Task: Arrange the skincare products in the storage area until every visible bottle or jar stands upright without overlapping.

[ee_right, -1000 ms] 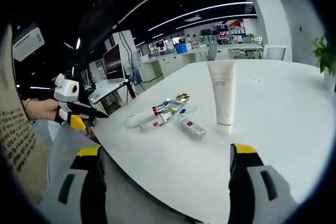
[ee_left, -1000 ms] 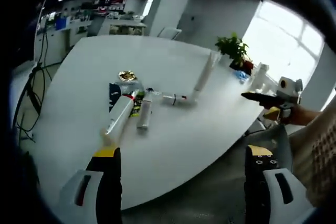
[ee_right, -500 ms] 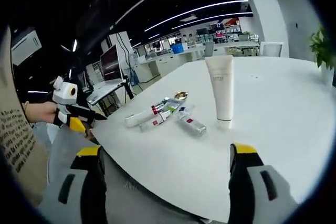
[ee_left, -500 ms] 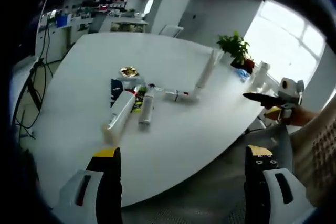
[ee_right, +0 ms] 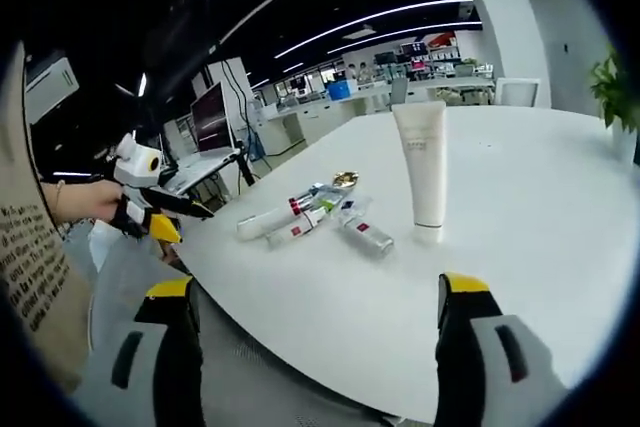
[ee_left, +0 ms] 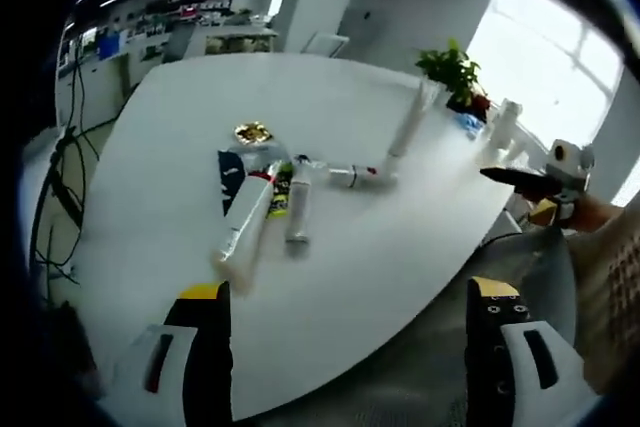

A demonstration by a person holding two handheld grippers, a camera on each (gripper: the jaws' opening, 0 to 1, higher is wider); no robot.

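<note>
no legible text, tube labels blurred

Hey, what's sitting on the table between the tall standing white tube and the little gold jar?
In the right gripper view, between the standing white tube and the gold jar lies a small clear bottle on its side, then bare table.

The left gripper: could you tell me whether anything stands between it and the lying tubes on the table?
Nothing visible does. The left gripper is open at the near edge of the table, and bare tabletop runs from it to the cluster of lying tubes.
</note>
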